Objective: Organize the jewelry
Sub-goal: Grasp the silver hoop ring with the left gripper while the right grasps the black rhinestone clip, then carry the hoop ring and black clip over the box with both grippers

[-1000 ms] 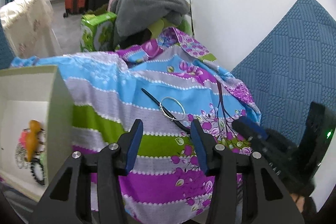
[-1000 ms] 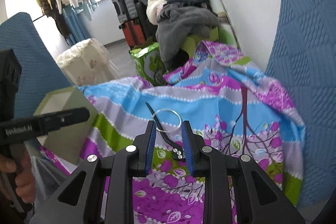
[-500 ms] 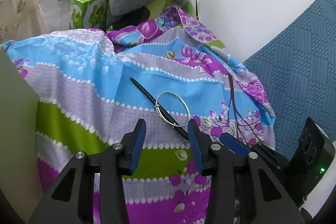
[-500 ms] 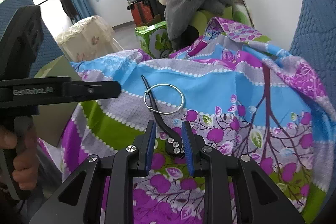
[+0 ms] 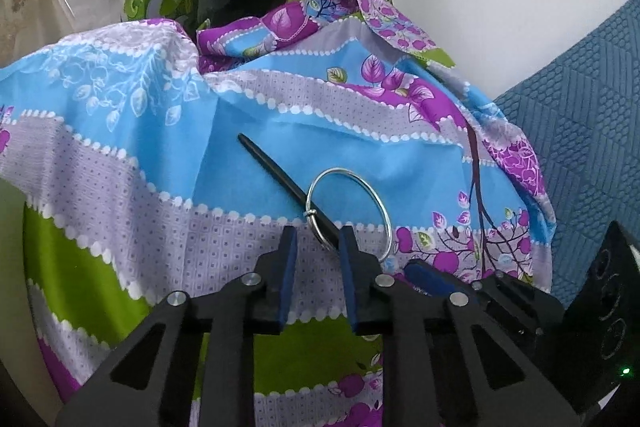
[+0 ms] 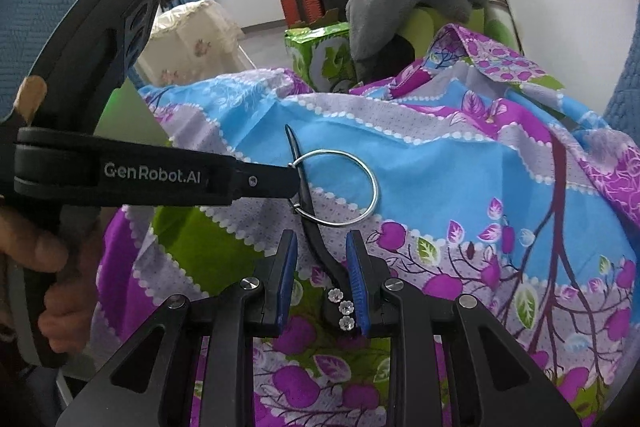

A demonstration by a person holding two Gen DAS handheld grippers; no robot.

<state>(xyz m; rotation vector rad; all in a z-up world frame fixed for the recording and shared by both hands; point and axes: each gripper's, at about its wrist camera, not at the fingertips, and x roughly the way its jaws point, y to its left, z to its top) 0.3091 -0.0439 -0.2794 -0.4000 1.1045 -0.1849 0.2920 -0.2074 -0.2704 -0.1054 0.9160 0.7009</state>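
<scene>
A flowered cloth (image 5: 168, 163) in blue, purple and green fills the centre of both views. The left gripper (image 5: 316, 247), at bottom centre of its view, is closing, nothing yet pinched; the bangle (image 5: 348, 213) and hair stick (image 5: 280, 177) lie just beyond its tips. The right gripper (image 6: 321, 251), at bottom centre of its view, straddles the hair stick's jewelled end (image 6: 342, 309); whether its pads clench it cannot be told. The bangle (image 6: 344, 193) lies at centre frame, looped around the stick.

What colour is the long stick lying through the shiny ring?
Black, with little sparkly flower gems at one end; the hair stick shows best in the right wrist view.
</scene>
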